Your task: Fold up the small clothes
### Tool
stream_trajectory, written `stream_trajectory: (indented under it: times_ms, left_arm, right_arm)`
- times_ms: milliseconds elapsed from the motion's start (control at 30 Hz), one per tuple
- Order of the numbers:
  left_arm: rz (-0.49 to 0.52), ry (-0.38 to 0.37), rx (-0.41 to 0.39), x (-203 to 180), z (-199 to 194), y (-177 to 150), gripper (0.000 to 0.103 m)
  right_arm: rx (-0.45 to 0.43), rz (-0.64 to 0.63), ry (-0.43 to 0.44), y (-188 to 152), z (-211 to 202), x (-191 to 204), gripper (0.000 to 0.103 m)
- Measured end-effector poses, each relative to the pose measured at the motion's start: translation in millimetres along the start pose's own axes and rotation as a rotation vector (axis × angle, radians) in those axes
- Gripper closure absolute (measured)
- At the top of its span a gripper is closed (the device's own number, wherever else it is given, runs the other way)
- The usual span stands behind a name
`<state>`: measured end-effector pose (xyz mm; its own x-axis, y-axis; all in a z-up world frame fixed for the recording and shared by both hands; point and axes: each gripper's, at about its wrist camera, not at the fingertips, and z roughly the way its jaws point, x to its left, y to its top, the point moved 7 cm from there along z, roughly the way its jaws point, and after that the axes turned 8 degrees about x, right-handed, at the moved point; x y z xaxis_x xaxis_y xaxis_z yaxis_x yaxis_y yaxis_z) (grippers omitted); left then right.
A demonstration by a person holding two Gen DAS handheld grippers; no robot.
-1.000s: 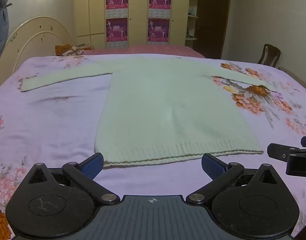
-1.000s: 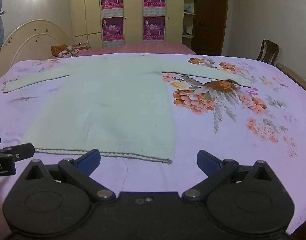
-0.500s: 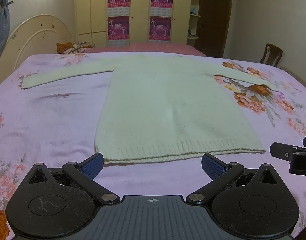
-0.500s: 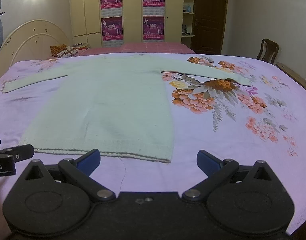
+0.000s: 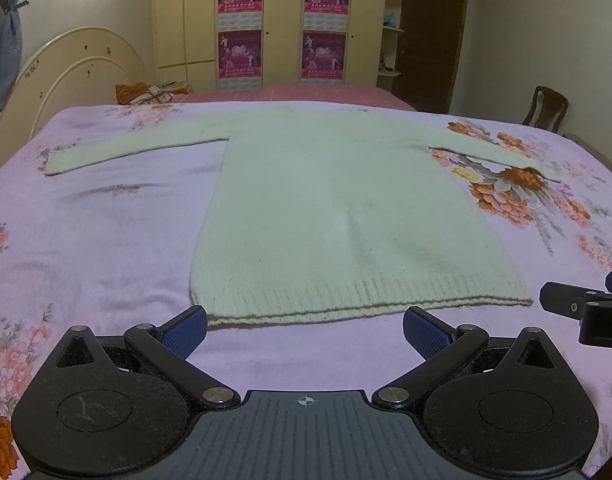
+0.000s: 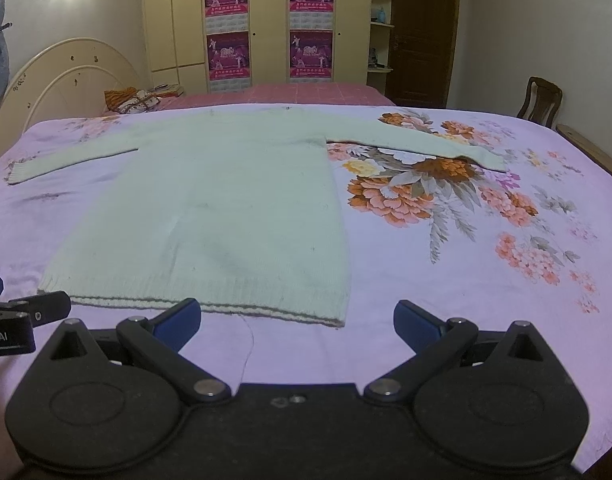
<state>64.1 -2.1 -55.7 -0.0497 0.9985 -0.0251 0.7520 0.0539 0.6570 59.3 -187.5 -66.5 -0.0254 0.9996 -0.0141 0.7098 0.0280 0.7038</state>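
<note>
Left wrist | pale ribbed-hem knit sweater flat | left gripper – right gripper spread wide, empty

Ahead of the tongs: lilac floral bedsheet, cream arched headboard far left, cream wardrobe with magenta posters beyond, dark wooden chair far right.

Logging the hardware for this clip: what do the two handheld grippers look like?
Both look alike: black bodies with two round discs, triangular cut-outs, silver pivot pins and blue textured finger pads. The left gripper has a ribbed grey centre plate with a small crosshair mark. The right gripper has a plain dark centre. White lettering shows on each one's side in the other's view. No cables, hands or sleeves show.
</note>
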Motion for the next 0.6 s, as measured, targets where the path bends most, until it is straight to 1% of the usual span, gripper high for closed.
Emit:
stream_trajectory:
  times_ms: [600]
  left_arm:
    - [-0.005,0.013,0.006,-3.8,1.1,-1.1,0.0]
  right_arm:
    - [0.0,-0.002,0.016,1.9,3.4,-2.8,0.001]
